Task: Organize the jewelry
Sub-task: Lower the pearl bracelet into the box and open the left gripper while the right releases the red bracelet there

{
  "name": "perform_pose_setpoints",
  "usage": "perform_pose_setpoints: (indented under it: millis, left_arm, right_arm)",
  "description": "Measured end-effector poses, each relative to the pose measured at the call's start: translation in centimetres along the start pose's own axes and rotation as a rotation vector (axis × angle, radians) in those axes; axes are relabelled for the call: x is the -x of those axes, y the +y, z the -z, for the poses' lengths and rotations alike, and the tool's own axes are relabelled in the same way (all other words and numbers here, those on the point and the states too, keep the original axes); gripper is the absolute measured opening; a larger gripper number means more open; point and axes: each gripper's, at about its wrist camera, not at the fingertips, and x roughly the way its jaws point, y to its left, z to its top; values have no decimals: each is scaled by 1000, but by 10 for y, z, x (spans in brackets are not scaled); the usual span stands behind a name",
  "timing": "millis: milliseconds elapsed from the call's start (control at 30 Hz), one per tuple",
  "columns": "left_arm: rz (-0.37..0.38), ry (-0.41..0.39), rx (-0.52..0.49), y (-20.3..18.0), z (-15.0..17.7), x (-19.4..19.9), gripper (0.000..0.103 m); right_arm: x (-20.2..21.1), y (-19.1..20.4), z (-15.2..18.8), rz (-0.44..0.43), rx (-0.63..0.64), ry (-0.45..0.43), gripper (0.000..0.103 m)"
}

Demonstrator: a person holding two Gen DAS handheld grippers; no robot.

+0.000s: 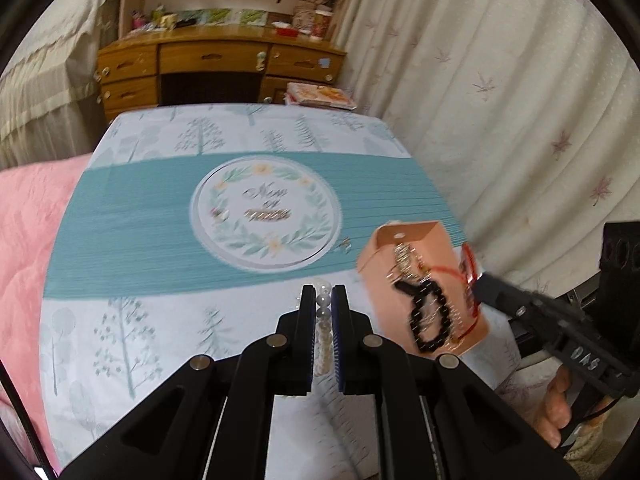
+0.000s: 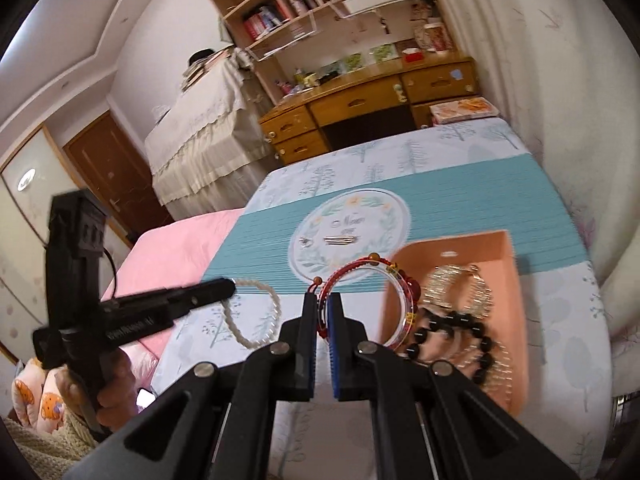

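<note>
My left gripper (image 1: 323,300) is shut on a white pearl bracelet (image 1: 323,334), which also shows in the right wrist view (image 2: 256,320), lifted just over the table. My right gripper (image 2: 322,306) is shut on a red cord bracelet (image 2: 352,276) with a clear bangle (image 2: 404,316), held over the left edge of the peach box (image 2: 460,256). The box (image 1: 404,236) holds a black bead bracelet (image 2: 456,340) and gold chains (image 2: 456,288). A small ring (image 2: 306,241) and a metal clip (image 2: 340,240) lie on the round emblem.
The table has a tree-print cloth with a teal band (image 1: 140,216). A pink quilt (image 1: 24,240) lies to the left. A curtain (image 1: 500,100) hangs on the right. A wooden desk (image 1: 216,68) stands beyond the table.
</note>
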Motion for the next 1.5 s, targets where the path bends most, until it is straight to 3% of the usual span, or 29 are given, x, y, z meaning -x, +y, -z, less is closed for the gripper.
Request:
perform_pose_setpoints:
  millis: [233, 433, 600, 833, 900, 1033, 1233, 1500]
  left_arm:
    - [18, -1, -92, -60, -29, -21, 6]
    - [28, 67, -121, -93, -40, -61, 6]
    - [6, 121, -125, -104, -44, -98, 6]
    - [-42, 195, -113, -100, -43, -142, 6]
    - [-64, 234, -122, -100, -39, -154, 11]
    - [-63, 260, -119, -100, -33, -159, 43]
    - [-94, 197, -120, -96, -34, -141, 45]
    - [-133, 182, -113, -88, -24, -127, 47]
  right_arm:
    - [8, -51, 5, 17, -91, -4, 5]
    - [5, -82, 8, -9, -160, -1, 5]
    - [-3, -90, 12, -60, -160, 22, 5]
    - [-23, -87, 18, -38, -92, 126, 7]
    - [-27, -84, 20, -32, -65, 150, 7]
    - [-28, -82, 21, -29, -50, 155, 7]
    - [-30, -85, 22, -39, -68, 159, 7]
    - [-33, -83, 25, -43, -71, 179, 7]
